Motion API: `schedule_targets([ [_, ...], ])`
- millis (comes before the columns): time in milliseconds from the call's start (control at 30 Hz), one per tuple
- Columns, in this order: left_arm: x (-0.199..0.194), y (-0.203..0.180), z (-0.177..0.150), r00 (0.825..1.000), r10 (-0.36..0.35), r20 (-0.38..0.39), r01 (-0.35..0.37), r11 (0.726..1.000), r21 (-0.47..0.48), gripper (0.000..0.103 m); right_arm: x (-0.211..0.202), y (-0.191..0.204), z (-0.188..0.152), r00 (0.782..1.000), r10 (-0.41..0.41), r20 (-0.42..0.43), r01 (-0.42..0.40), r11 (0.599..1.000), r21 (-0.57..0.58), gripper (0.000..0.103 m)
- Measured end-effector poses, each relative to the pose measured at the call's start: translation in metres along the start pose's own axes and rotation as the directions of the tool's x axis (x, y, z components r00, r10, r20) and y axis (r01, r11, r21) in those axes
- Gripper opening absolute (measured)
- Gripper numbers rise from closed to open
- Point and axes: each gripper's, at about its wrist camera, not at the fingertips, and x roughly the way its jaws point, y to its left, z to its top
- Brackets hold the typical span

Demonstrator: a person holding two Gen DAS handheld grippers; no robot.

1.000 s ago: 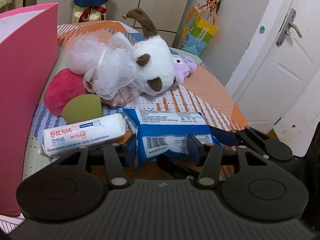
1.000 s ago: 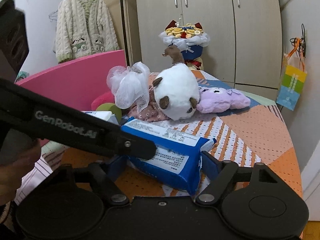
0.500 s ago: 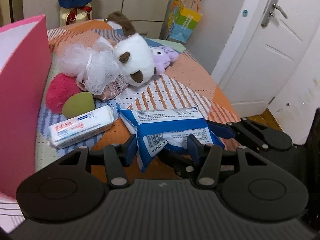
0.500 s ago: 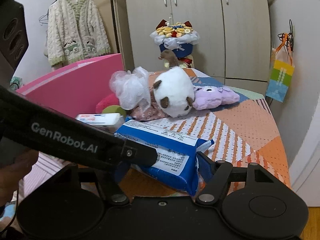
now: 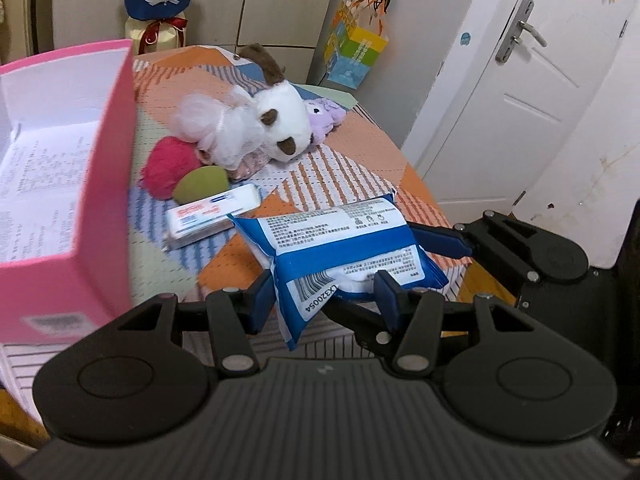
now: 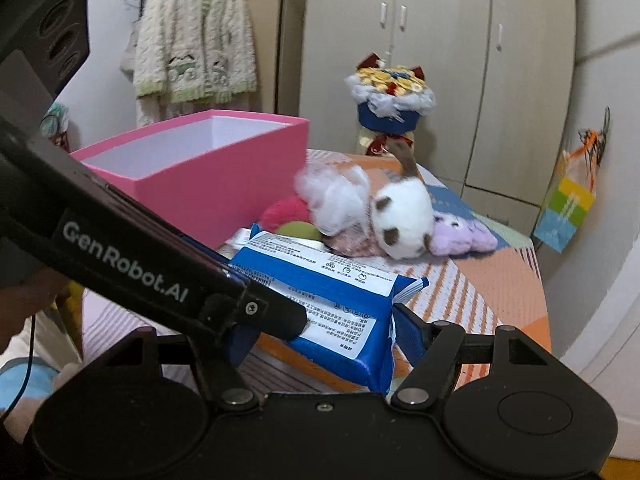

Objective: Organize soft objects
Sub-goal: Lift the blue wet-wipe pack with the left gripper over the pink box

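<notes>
A blue pack of wipes [image 5: 340,248] hangs in the air above the table's near edge, held from two sides. My left gripper [image 5: 324,298] is shut on its barcode end. My right gripper [image 6: 326,338] is shut on the pack [image 6: 328,300] across its width, and one of its fingers [image 5: 440,240] shows at the right in the left wrist view. The left gripper's finger [image 6: 280,316] crosses in front in the right wrist view. An open pink box [image 5: 108,160] stands at the left, white inside with a printed sheet in it.
On the patterned tablecloth [image 5: 360,160] lie a white wipes pack [image 5: 212,216], a green sponge [image 5: 202,184], a red fluffy ball [image 5: 168,164], a white mesh puff [image 5: 216,124], a white plush [image 5: 280,124] and a purple plush [image 5: 324,118]. A bouquet [image 6: 390,92], wardrobe and door stand behind.
Both grippers have risen and drawn back with the blue pack, lifting it off the table. The pink box's inside has come into view.
</notes>
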Motion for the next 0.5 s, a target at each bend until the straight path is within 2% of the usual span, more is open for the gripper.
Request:
schedule_targets([
  [167, -0.032, 0.010, -0.010, 1.000, 0.013, -0.004, -0.014, 1.000, -0.018, 0.052, -0.010, 0.020, 0.015, 0.998, 0.062, -0.034, -0.062, 0.998, -0.008, 0.075],
  [267, -0.052, 0.012, -0.016, 0.999, 0.047, 0.000, -0.047, 0.999, 0.011, 0.052, -0.015, 0.035, 0.021, 0.994, 0.095, -0.045, -0.097, 0.995, -0.030, 0.075],
  [500, -0.089, 0.038, -0.024, 0.993, 0.105, -0.046, -0.108, 0.992, -0.063, 0.052, -0.014, 0.070, 0.041, 0.974, 0.207, -0.090, -0.214, 0.974, -0.078, 0.075],
])
